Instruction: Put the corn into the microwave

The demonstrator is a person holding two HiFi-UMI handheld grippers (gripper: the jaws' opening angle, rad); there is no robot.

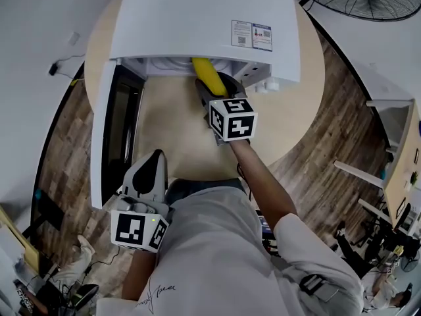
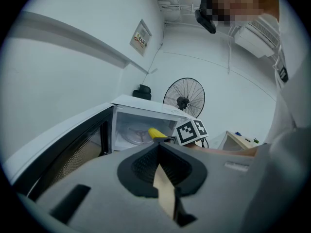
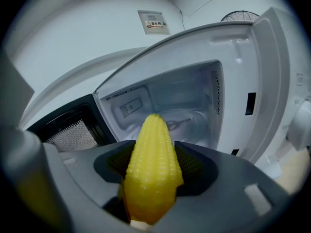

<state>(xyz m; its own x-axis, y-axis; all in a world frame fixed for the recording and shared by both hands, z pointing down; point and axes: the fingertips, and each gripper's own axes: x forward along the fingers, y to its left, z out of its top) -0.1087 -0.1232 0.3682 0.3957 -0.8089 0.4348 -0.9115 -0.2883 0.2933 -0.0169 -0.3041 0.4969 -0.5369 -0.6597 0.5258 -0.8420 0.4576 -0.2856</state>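
The right gripper (image 1: 210, 92) pinches the yellow corn (image 3: 153, 174) in its fingers at the open microwave's (image 1: 197, 18) mouth. The left gripper's (image 2: 158, 149) fingers are pressed together. The sticker (image 1: 252, 35) on the microwave is too small to read.

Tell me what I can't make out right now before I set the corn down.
- Head view: the microwave top hides its floor and the tip of the corn.
- Right gripper view: the corn blocks much of the microwave's inside.
- Head view: the label print on the microwave is too small to read.
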